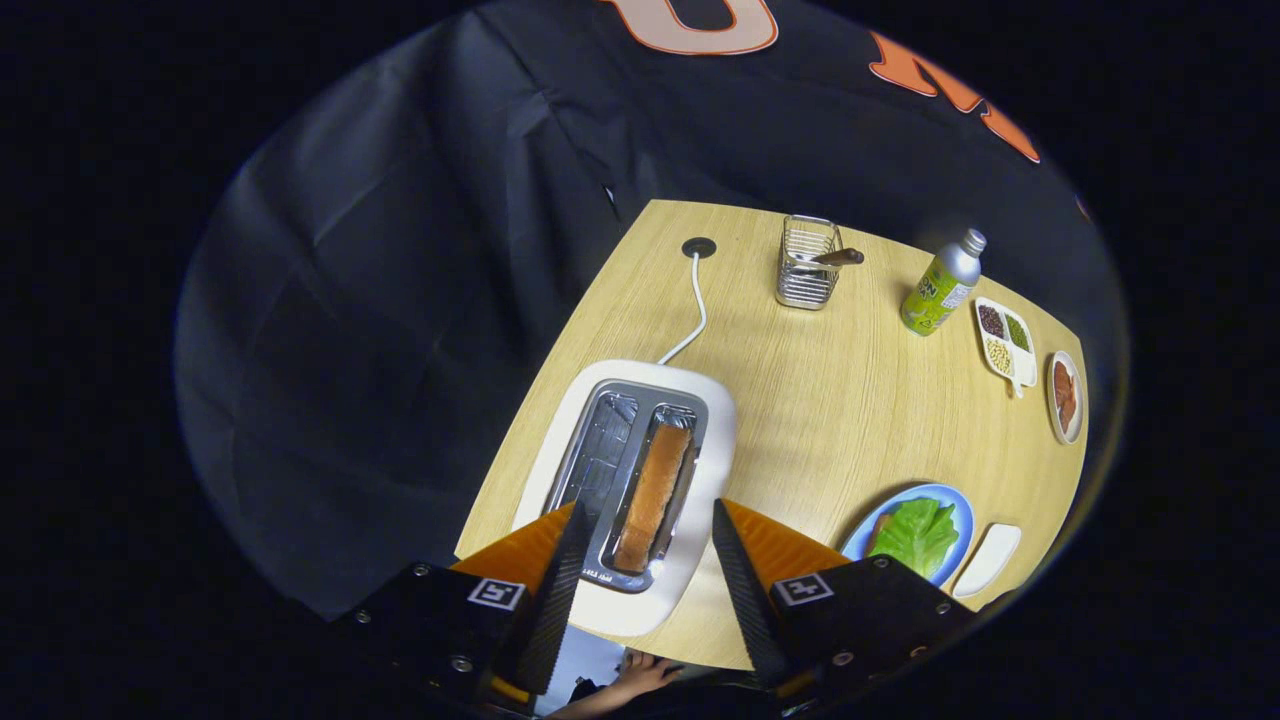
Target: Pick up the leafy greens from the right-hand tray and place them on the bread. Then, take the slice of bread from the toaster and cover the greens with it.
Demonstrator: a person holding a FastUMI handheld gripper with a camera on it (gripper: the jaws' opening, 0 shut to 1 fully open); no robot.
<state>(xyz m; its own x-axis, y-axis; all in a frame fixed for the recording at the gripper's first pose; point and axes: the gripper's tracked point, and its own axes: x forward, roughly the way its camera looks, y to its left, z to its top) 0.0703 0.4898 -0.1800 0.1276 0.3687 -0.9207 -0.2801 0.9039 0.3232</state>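
Toasted brown, the slice of bread (pixel 652 497) is standing on edge in the right-hand slot of the toaster (pixel 640 480), and it is lying just ahead of the gripper (pixel 645 565), lined up with the gap between the fingers. The fingers are standing wide apart and gripping nothing, hanging above the near end of the toaster.

The leafy greens (pixel 915 535) are already resting on the bread (pixel 880 528) on the blue plate (pixel 950 500), off beyond the right finger, so the step in hand looks to be taking the slice from the slot. To do it well, the gripper is going to need to come straight down with one finger on each flat face of the slice, clear of the metal slot walls, and close on the exposed top edge only. A gentle squeeze seems wise, since toast is likely to crack; a straight upward lift should be keeping it from scraping or jamming in the slot. The white cord (pixel 693 320) is trailing away beyond the toaster, well out of the way.
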